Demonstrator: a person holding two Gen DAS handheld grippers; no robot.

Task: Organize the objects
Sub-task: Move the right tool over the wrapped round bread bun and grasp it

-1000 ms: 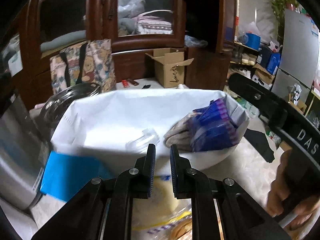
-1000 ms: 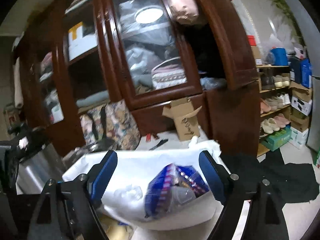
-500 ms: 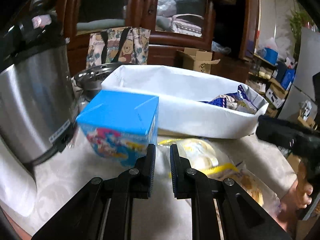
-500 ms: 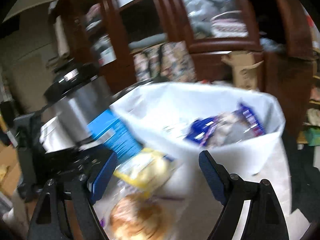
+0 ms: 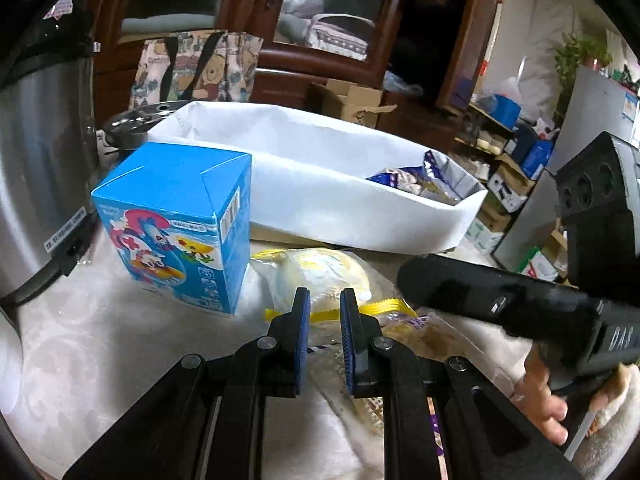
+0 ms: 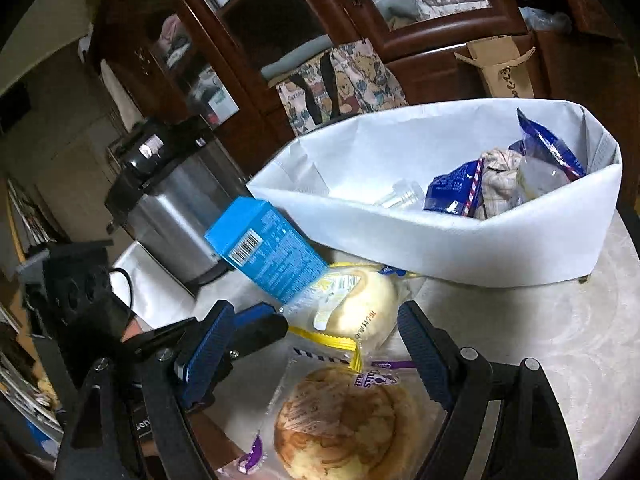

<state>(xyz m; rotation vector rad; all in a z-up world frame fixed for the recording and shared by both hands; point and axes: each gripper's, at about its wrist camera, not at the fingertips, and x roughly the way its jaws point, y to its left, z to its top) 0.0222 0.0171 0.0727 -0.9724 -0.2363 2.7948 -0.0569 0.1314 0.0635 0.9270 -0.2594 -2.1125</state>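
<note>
Two packaged buns (image 6: 352,304) lie near the white bin (image 6: 460,240); left gripper (image 5: 324,316) nearly closed, empty; right gripper (image 6: 316,344) agape, empty.

Dim room. Ahead of the jaws: dark wood cabinet (image 5: 360,12) with glass doors, stuffed with fabric. Open cardboard box (image 5: 352,100) at its base. Far right: cluttered shelves (image 5: 504,148), potted plant (image 5: 576,56), pale wall (image 5: 536,20). Bench (image 6: 560,320) surface pale, marbled.

The carton (image 5: 176,224) is bright blue with a red-and-white cartoon print — the bin (image 6: 460,240) plain white, the bun wrapper (image 6: 344,304) yellow-trimmed, the claw pads (image 5: 303,336) blue, the tote (image 5: 192,68) bear-patterned.
</note>
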